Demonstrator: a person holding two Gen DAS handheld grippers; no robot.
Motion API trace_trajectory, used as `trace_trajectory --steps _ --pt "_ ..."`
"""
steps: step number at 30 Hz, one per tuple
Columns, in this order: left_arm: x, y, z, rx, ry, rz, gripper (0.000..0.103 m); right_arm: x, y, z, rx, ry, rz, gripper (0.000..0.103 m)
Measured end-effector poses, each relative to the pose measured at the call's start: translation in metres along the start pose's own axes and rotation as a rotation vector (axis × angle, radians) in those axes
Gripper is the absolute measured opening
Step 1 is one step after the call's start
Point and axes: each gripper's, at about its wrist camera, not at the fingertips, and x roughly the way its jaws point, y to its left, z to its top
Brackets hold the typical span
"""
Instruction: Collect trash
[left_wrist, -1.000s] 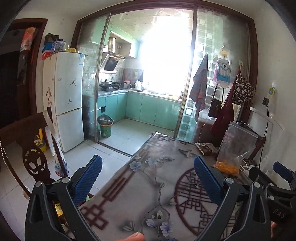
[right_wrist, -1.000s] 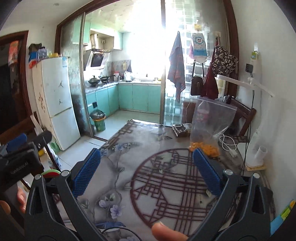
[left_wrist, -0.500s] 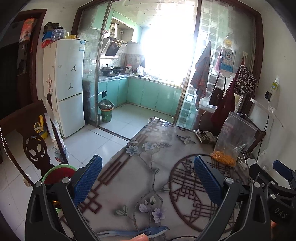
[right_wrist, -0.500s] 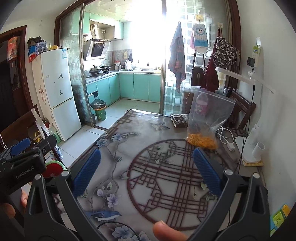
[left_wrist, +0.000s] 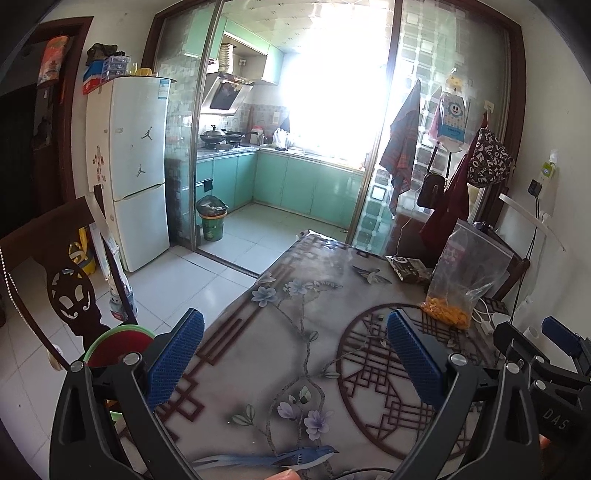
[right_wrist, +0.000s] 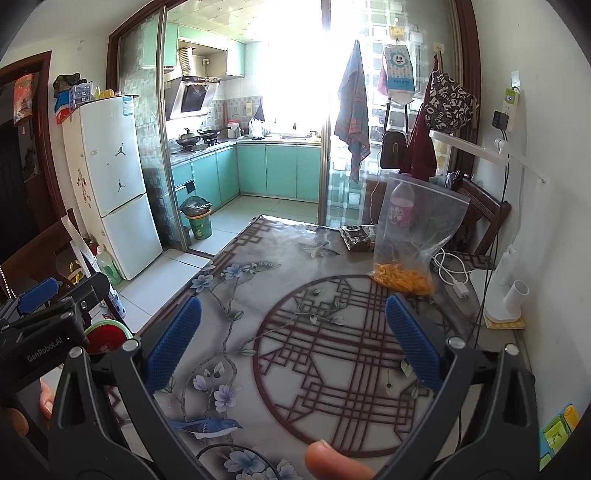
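A clear zip bag (left_wrist: 467, 273) (right_wrist: 417, 225) with orange bits at its bottom stands at the table's far right. A dark snack wrapper (left_wrist: 408, 268) (right_wrist: 358, 236) lies just left of it. My left gripper (left_wrist: 291, 347) hovers open over the table's near left part, nothing between its blue pads. My right gripper (right_wrist: 291, 339) is open too, above the round lattice pattern, well short of the bag. A green bin (left_wrist: 211, 220) (right_wrist: 197, 218) stands on the kitchen floor beyond.
The flower-print table (left_wrist: 295, 325) (right_wrist: 258, 280) fills the foreground. A white lamp base (right_wrist: 504, 291) and charger cable (right_wrist: 452, 273) sit at its right edge. A carved chair back (left_wrist: 70, 291), a red-and-green basin (left_wrist: 118, 343) and a white fridge (left_wrist: 136, 170) are on the left.
Both grippers have pulled back and tilted down a little, so more of the near table shows. Both stayed open and held nothing.
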Motion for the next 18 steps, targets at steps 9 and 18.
trace_trajectory --steps 9,18 --pt "0.0044 -0.0045 -0.0003 0.018 0.006 0.006 0.095 0.0058 -0.0052 0.0002 0.002 0.016 -0.002 0.098" --pt "0.0074 -0.0056 -0.0003 0.025 0.009 0.007 0.095 0.0081 -0.0066 -0.0002 0.005 0.022 -0.005 0.098"
